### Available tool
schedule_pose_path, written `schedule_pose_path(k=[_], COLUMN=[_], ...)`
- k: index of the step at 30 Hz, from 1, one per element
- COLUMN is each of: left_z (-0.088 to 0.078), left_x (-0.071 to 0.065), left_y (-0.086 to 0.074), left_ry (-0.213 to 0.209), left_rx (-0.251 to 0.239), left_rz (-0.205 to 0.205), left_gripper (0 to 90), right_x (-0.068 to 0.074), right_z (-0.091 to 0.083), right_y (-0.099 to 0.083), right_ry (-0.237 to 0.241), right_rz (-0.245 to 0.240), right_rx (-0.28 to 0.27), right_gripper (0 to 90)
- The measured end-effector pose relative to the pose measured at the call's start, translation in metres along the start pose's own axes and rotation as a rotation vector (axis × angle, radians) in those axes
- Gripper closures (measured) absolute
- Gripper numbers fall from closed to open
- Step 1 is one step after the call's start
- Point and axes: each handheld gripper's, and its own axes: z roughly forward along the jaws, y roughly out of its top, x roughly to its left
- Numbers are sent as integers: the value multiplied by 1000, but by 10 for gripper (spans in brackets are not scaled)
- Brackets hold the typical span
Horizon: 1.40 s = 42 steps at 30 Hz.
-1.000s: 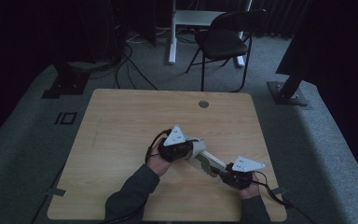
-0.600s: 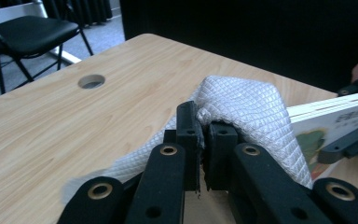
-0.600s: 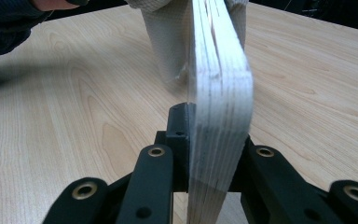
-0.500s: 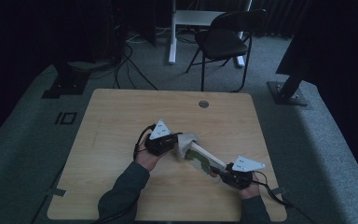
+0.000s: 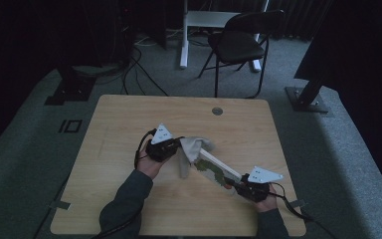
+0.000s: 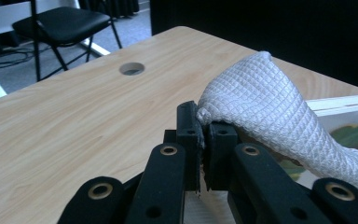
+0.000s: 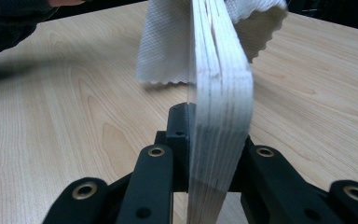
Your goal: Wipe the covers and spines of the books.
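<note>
A thin plywood board (image 5: 213,166) with a green print on its face is tilted across the table (image 5: 129,114). My right gripper (image 5: 235,185) is shut on its near end; in the right gripper view the layered board edge (image 7: 221,93) stands upright between the jaws of the right gripper (image 7: 214,122). A white textured cloth (image 5: 191,148) drapes over the board's far end. My left gripper (image 5: 177,148) is shut on a fold of it. The left gripper view shows the left gripper (image 6: 204,127) pinching the cloth (image 6: 265,102), with the board (image 6: 340,103) behind it. The cloth (image 7: 165,42) hangs down beside the board.
A cable hole (image 5: 217,111) sits near the table's far edge. Beyond the table stand a black chair (image 5: 238,42), a white desk leg (image 5: 183,35) and a dark stand base (image 5: 308,99). Cables lie on the floor at the back left.
My left gripper has slid left with the cloth, up along the board and away from the right gripper. The right gripper and board have stayed in place.
</note>
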Motion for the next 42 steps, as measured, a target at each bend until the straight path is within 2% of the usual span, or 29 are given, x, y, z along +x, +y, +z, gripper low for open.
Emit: schedule_pose_path(k=[9,16,28,30,42], left_z=[-10,-16,-23,-23,-7], left_x=[15,22,28,28,13], left_y=[-3,-6,-6,-7,-11], left_ry=[52,74,110,102,60], left_rx=[8,12,6,1,29], left_rz=[-7,-19,-21,-29,4], left_gripper=[870,871,870,871,870], right_x=[0,0,-1,-1,-1], right_z=[0,0,0,0,0], right_y=[0,0,-1,-1,-1], right_ry=[1,1,2,2,2], right_rz=[3,5,8,10,7], right_rx=[-4,-4,-4,-4,-1], right_gripper=[782,783,782,782,782])
